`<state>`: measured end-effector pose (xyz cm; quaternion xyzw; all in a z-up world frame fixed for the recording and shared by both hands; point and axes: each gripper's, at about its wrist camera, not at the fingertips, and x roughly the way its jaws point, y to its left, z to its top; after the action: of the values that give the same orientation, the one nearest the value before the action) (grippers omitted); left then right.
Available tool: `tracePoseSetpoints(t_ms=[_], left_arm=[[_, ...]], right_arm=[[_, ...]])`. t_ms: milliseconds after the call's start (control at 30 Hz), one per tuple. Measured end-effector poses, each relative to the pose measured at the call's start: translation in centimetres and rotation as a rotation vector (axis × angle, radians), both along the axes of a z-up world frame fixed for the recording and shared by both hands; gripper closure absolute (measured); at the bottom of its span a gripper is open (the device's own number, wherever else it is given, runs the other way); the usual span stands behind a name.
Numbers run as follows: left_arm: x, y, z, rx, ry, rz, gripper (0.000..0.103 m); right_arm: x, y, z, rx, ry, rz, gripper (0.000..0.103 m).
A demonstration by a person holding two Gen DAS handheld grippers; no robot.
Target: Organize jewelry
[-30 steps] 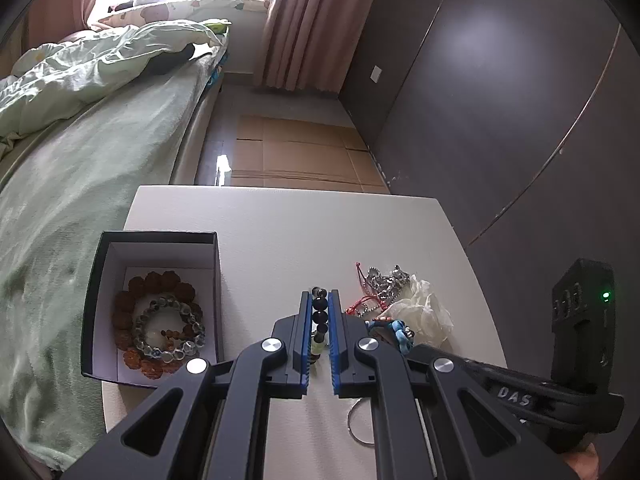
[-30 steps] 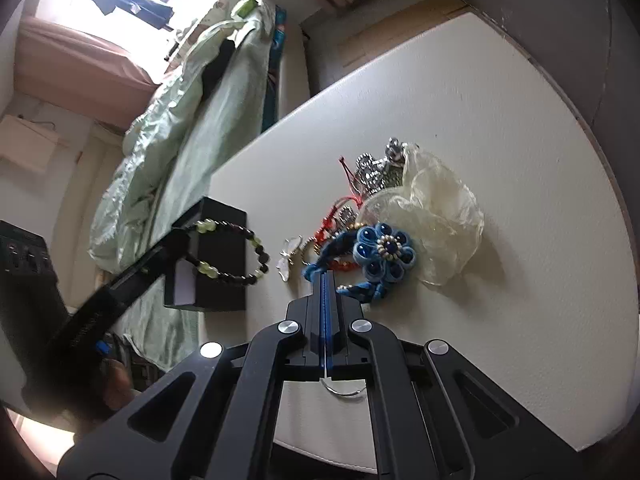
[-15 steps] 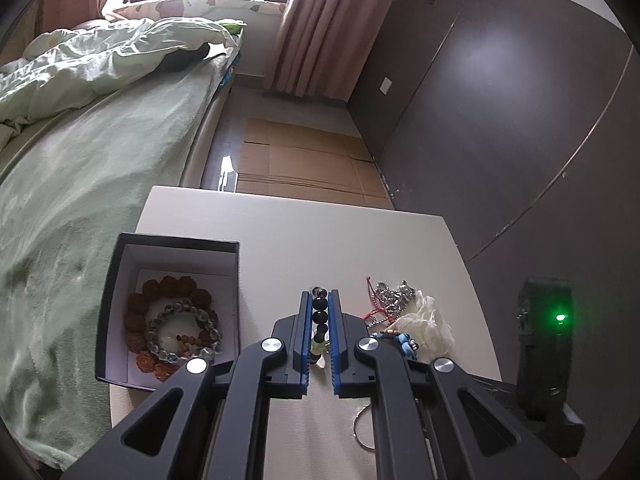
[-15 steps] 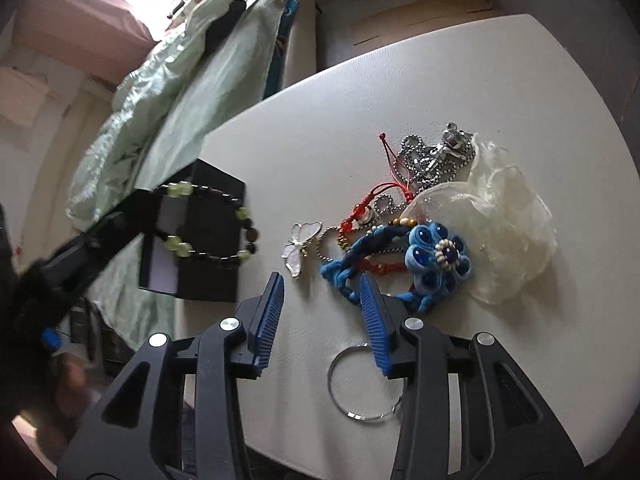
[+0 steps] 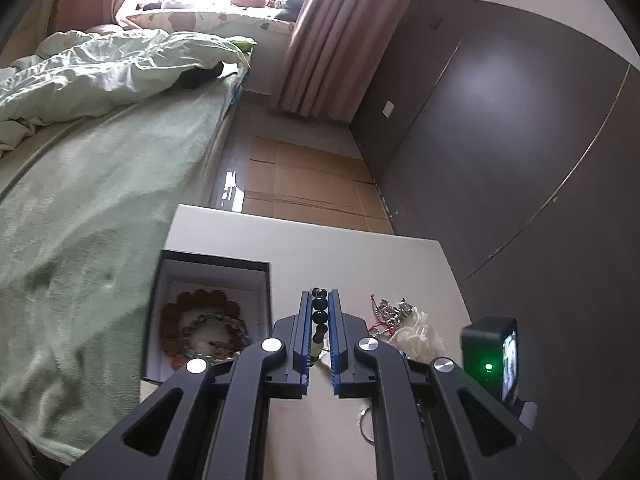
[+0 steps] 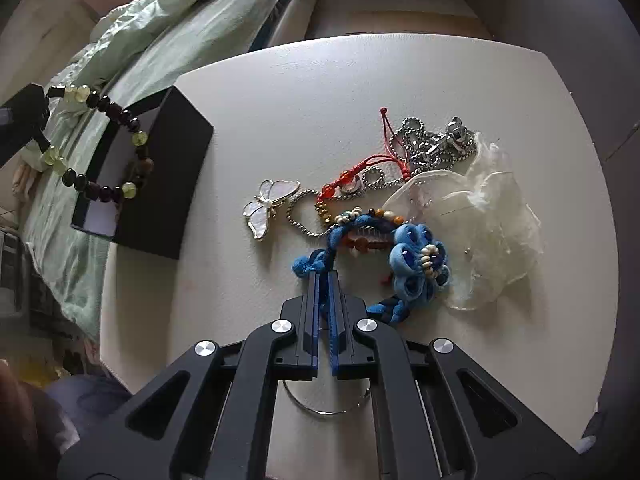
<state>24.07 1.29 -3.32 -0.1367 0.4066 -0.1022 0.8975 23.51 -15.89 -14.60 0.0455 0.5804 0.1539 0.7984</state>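
Beside the black box: all places below are read from that box.
Right claw (image 6: 324,276): nearly closed, its tips at the blue cord of the flower bracelet (image 6: 416,268); whether it has pinched the cord cannot be told. It sits on the side of the pile away from the box.
Key ring (image 6: 326,404): lies under the right claw, nearest the camera, well apart from the box.
Left claw (image 5: 320,308): clamped on a dark-and-green bead bracelet (image 6: 100,144), which hangs in the air above the box's open mouth.
Black box (image 5: 212,264): stands at the edge of the white surface (image 6: 320,80) next to the bed (image 5: 100,200); two bead bracelets (image 5: 200,332) already lie inside.
Loose pile: butterfly brooch (image 6: 270,204) nearest the box, then red cord (image 6: 368,164), silver chain (image 6: 432,144) and sheer pouch (image 6: 480,232) farther off.
Progress: probably under halfway; two pieces stored, one about to go in, most of the pile waiting.
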Motion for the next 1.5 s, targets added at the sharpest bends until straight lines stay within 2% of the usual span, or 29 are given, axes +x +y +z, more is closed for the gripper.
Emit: tracePoseSetpoints(t_ms=[133,267,400,567,633,667,700,767,900,1067,1167,1233,1267,1300,1333,1400,1500], left_arm=[[-0.4,1.6,0.3,-0.004,-0.012,0.03,0.097],[-0.7,3.3,0.3,-0.011,-0.01,0.06,0.097],[-0.5,4.8,-0.2,-0.021,0.011,0.083,0.097],[0.2,5.1,-1.5,-0.01,0.067,0.056,0.095],[0.3,5.6,-1.6,-0.003,0.078,0.085,0.067],[0.3,5.9,-1.5,-0.011,0.066,0.099,0.041],[-0.1,6.6,-1.2,-0.024,0.036,0.124,0.035],[-0.3,7.2,-0.8,-0.02,0.018,0.14,0.035],[-0.2,7.9,-1.1,-0.019,0.034,0.156,0.035],[-0.4,9.5,-0.8,-0.032,0.022,0.205,0.035],[-0.3,9.9,-1.1,-0.05,0.036,0.213,0.035],[-0.3,10.0,-1.1,-0.047,0.035,0.213,0.035],[-0.4,10.0,-1.0,-0.043,0.032,0.212,0.035],[-0.4,10.0,-1.0,-0.041,0.03,0.213,0.035],[-0.4,10.1,-1.0,-0.042,0.031,0.214,0.035],[-0.5,10.2,-1.0,-0.046,0.035,0.218,0.034],[-0.5,10.4,-1.0,-0.057,0.034,0.222,0.034]], right_arm=[[-0.6,-0.7,1.6,0.062,-0.054,-0.014,0.098],[-1.6,-2.5,3.7,0.182,-0.119,-0.047,0.098],[-1.8,-3.2,5.4,0.276,-0.172,-0.088,0.098],[-1.3,-3.0,6.8,0.379,-0.207,-0.108,0.099],[-1.3,-2.5,7.4,0.419,-0.224,-0.099,0.1],[-1.2,-2.2,7.7,0.432,-0.232,-0.093,0.1],[-1.2,-2.1,8.2,0.441,-0.239,-0.088,0.1],[-1.1,-1.4,9.1,0.458,-0.261,-0.072,0.1],[-1.1,-0.2,10.5,0.479,-0.306,-0.031,0.101],[-0.1,1.7,11.4,0.497,-0.305,0.013,0.101],[0.4,3.0,11.5,0.432,-0.307,0.028,0.101],[0.9,4.0,10.6,0.348,-0.276,0.029,0.1],[1.2,4.3,9.9,0.307,-0.258,0.021,0.098],[1.5,4.5,8.9,0.262,-0.225,0.012,0.088],[1.9,4.5,7.9,0.233,-0.194,0.004,0.062],[2.4,4.3,6.4,0.176,-0.157,-0.017,0.037],[3.2,4.2,5.0,0.128,-0.125,-0.011,0.037]])
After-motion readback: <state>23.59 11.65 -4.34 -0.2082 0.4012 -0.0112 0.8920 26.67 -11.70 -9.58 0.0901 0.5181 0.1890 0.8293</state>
